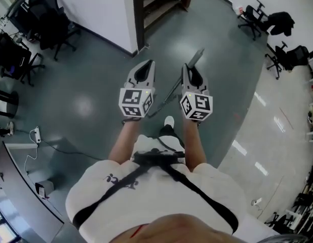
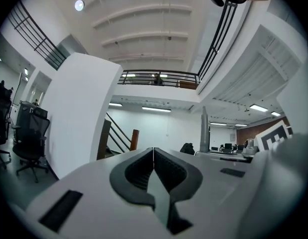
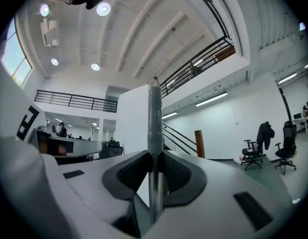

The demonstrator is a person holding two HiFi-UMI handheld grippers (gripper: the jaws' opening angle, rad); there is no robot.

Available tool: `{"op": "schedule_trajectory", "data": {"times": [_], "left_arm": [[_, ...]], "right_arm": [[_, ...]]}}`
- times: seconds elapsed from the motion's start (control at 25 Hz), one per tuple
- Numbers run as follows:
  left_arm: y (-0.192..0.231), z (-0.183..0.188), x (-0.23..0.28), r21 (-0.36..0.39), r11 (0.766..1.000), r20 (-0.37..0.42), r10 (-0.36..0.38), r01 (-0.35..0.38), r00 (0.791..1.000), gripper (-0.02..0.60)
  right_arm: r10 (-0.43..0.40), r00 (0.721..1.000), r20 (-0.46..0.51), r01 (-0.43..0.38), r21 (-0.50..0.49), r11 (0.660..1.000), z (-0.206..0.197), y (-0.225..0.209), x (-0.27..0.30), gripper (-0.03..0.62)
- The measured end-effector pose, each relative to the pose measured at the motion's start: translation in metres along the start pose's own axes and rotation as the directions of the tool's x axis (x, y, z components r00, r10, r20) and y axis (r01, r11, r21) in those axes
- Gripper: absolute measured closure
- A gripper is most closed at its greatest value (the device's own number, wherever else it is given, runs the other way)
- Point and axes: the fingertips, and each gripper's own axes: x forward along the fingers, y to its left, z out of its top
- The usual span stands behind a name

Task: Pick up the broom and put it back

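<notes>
The person's white shirt (image 1: 146, 191) filled the lower head view, one shoe (image 1: 169, 121) showing beneath. Both forearms reached forward side by side. The left gripper (image 1: 147, 66) had its jaws pressed together with nothing between them, as its own view confirmed (image 2: 153, 151). The right gripper (image 1: 189, 69) was pinching the broom handle (image 3: 154, 113); the grey handle rose above the jaws and ran down slantwise between the two grippers (image 1: 169, 95). Beyond lay grey floor (image 1: 95, 85), a wooden staircase (image 1: 156, 4) and office chairs (image 1: 255, 19).
</notes>
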Motion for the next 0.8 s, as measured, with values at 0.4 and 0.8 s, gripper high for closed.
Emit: {"op": "schedule_trajectory", "data": {"times": [0.4,0.8], "left_arm": [[0.079,0.006,0.11,0.007,0.987,0.039,0.163,-0.163,0.986,0.568],[0.098,0.021,0.247,0.022,0.969,0.059,0.245,-0.247,0.968,0.568]], "right_arm": [[0.203,0.976,-0.077,-0.199,0.049,0.979,-0.03,0.002,0.148,0.497],[0.267,0.963,-0.039,-0.265,0.06,0.962,-0.008,-0.087,0.263,0.497]]}}
